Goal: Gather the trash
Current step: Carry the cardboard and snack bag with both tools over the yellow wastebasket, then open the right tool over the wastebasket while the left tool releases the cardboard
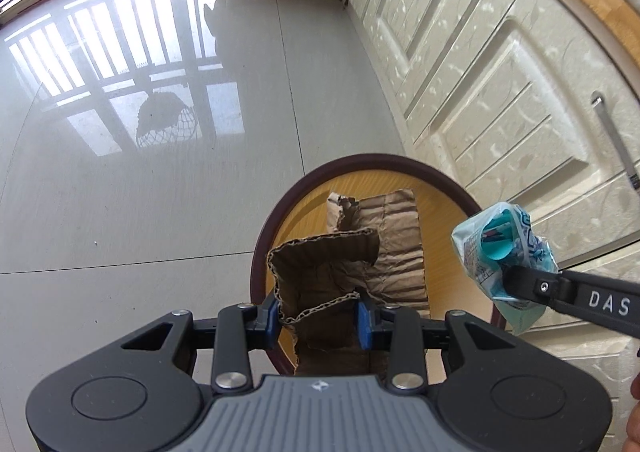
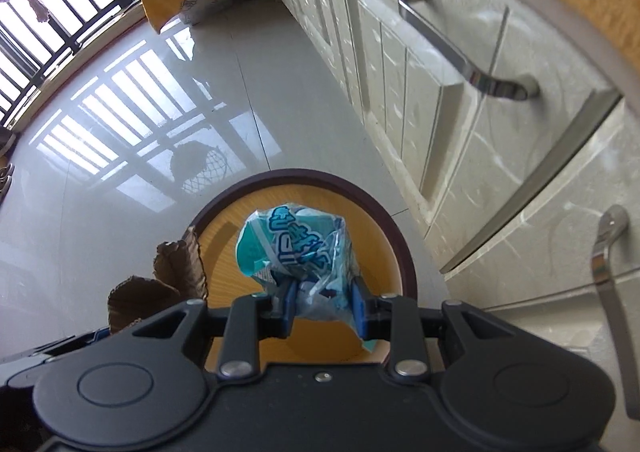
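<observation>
Cardboard [image 1: 320, 288] between left fingers [image 1: 269, 318]

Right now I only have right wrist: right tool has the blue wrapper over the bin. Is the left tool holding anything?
Observer: Yes. The left tool is clamped on crumpled corrugated cardboard.
Operator: Is it over the bin?
Observer: In left wrist it sits above the bin opening, toward its left side.
Operator: Anything else in there?
Observer: A flatter cardboard strip shows behind the held piece, inside the rim. I cannot tell if it is a separate piece.
</observation>
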`<act>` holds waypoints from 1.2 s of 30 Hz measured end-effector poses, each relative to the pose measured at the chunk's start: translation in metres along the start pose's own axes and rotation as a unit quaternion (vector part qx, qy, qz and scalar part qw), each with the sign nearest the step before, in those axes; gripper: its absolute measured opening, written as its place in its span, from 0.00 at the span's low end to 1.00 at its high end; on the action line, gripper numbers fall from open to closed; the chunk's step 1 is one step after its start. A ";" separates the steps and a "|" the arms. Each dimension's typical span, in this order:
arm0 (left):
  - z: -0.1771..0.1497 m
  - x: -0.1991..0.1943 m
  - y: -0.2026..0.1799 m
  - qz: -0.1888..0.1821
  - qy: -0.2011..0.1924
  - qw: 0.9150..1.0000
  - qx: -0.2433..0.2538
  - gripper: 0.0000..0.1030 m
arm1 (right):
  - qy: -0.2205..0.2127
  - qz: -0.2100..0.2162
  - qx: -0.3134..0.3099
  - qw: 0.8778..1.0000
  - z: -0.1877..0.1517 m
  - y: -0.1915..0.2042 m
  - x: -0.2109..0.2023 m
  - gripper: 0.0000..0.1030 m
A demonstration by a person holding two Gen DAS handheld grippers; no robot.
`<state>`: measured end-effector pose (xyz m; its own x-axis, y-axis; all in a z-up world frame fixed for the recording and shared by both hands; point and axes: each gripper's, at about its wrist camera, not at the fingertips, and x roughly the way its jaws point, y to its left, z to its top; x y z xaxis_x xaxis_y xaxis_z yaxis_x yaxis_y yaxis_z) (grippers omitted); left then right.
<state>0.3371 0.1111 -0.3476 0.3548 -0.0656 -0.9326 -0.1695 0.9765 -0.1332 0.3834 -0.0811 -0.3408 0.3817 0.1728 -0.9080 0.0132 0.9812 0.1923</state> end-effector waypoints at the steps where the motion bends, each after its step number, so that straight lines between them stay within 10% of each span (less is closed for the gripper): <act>1: 0.001 0.003 -0.001 0.002 0.003 1.000 0.002 0.36 | 0.001 -0.001 -0.003 1.000 -0.001 0.001 0.001 0.29; 36: -0.007 0.021 -0.006 0.032 0.050 0.997 0.058 0.55 | 0.031 -0.013 -0.047 0.998 -0.011 -0.003 0.019 0.41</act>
<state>0.3388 0.1022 -0.3692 0.2529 -0.0159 -0.9674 -0.0795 0.9961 -0.0372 0.3803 -0.0795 -0.3632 0.3251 0.1496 -0.9338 -0.0654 0.9886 0.1356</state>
